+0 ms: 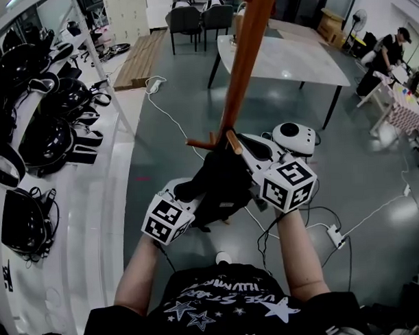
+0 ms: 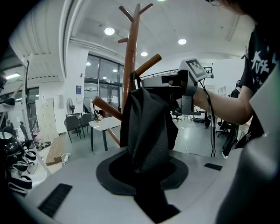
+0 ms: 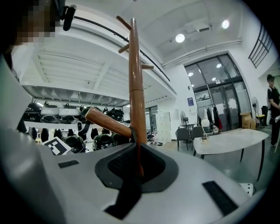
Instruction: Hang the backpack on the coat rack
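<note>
From the head view, shows the backpack (image 1: 220, 187) slumped against the coat rack (image 1: 247, 52) under a peg (image 1: 234, 142), forearms (image 1: 298, 256) reaching forward, left gripper (image 1: 188, 193) low beneath it, right gripper (image 1: 244, 147) level by the peg. In the left gripper view, has the jaws clamped on a fold of soft, limp, likely light cloth, better taken at the top. In the right gripper view, finds the jaws a slit apart, nothing pinched, the loop (image 3: 131, 133) seemingly round the peg.

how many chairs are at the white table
2: one dark chair and a second beside it, both at the far end of the white table. Others may be hidden.
</note>
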### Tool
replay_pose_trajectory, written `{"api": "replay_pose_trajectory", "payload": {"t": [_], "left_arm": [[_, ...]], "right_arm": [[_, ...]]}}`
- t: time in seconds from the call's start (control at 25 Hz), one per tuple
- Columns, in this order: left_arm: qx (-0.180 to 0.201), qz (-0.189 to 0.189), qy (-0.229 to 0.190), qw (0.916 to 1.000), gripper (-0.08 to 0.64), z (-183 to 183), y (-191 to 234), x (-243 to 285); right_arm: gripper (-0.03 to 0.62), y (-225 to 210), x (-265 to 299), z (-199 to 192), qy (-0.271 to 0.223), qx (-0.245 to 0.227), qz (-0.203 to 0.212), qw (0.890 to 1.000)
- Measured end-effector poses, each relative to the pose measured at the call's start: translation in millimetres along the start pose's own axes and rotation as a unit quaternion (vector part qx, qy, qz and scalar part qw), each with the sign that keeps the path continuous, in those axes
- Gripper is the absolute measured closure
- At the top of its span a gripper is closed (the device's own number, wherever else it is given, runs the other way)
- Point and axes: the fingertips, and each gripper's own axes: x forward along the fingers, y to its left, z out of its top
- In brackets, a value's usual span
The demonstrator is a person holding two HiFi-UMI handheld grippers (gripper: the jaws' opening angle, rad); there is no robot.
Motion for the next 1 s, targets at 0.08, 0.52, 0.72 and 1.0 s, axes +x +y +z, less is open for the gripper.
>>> {"api": "replay_pose_trajectory", "payload": {"t": [0.08, 0.52, 0.72, 1.0], "left_arm": [[0.000, -0.004, 0.007, 1.0000, 0.451, -2.7, -2.2, 3.8], [-0.024, -0.024, 0.023, 0.9992, 0.368, -11.4, -21.3, 19.1], [-0.037, -0.029, 0.020, 0.9987, 0.313, -11.4, -23.2, 20.1], [-0.075, -0.052, -0.007, 0.9958, 0.273, 2.8, -20.7, 11.1]], "right_arm": [[0.532, -0.9, -2.5, -0.5, -0.003, 0.001, -0.010, 1.000], [0.466, 2.0, -28.2, -3.5, -0.002, -0.036, -0.087, 0.996], [0.466, 9.3, -47.2, -10.9, 0.005, -0.036, -0.113, 0.993], [0.468, 21.7, -74.6, -16.2, 0.000, -0.016, -0.141, 0.990]]}}
